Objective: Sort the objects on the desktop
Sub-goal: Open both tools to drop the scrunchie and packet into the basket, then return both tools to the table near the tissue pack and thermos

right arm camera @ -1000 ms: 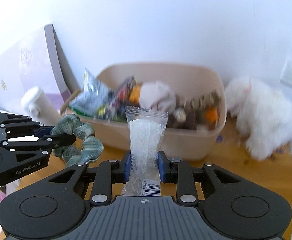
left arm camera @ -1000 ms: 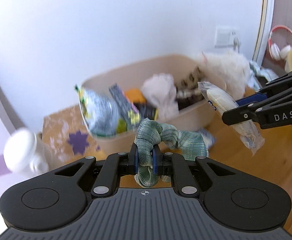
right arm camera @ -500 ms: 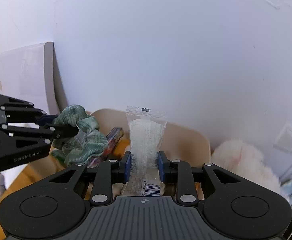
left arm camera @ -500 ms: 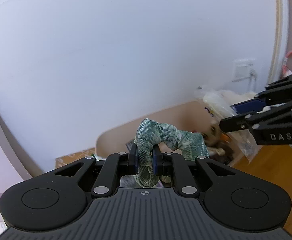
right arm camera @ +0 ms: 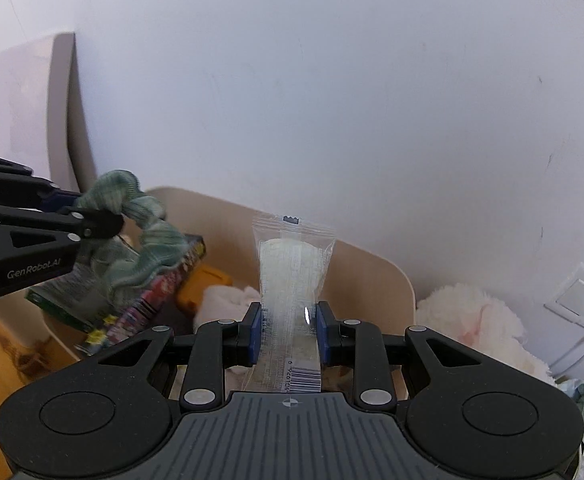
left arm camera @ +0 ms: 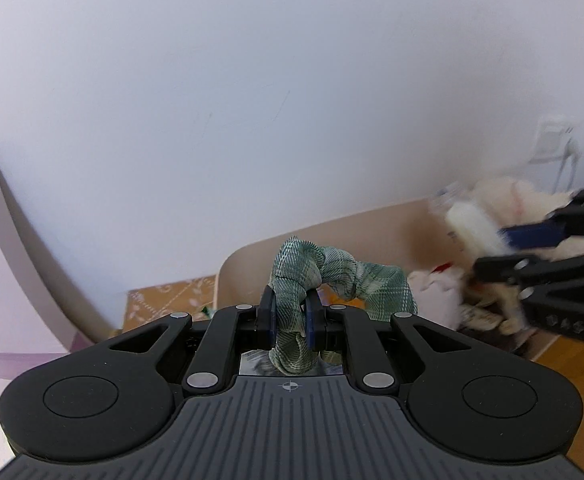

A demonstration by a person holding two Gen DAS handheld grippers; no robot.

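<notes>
My left gripper (left arm camera: pixel 289 316) is shut on a green plaid scrunchie (left arm camera: pixel 332 276) and holds it over the left end of the beige bin (left arm camera: pixel 364 224). It shows from the side in the right wrist view (right arm camera: pixel 103 220), with the scrunchie (right arm camera: pixel 147 248) hanging above the bin's contents. My right gripper (right arm camera: pixel 287 332) is shut on a clear snack packet (right arm camera: pixel 292 272) with a barcode and holds it upright above the bin (right arm camera: pixel 388 280). In the left wrist view the right gripper (left arm camera: pixel 504 248) and its packet (left arm camera: pixel 472 224) are blurred.
The bin holds snack bags (right arm camera: pixel 155 296), an orange item (right arm camera: pixel 203 284) and pale cloth (right arm camera: pixel 227 304). A white plush toy (right arm camera: pixel 476 320) sits right of the bin below a wall socket (right arm camera: pixel 576 296). A purple board (right arm camera: pixel 23 112) leans at left. The desk (left arm camera: pixel 572 360) is wooden.
Both grippers have risen and moved forward over the bin, each still holding its item. The bin now sits lower and closer in both views.
</notes>
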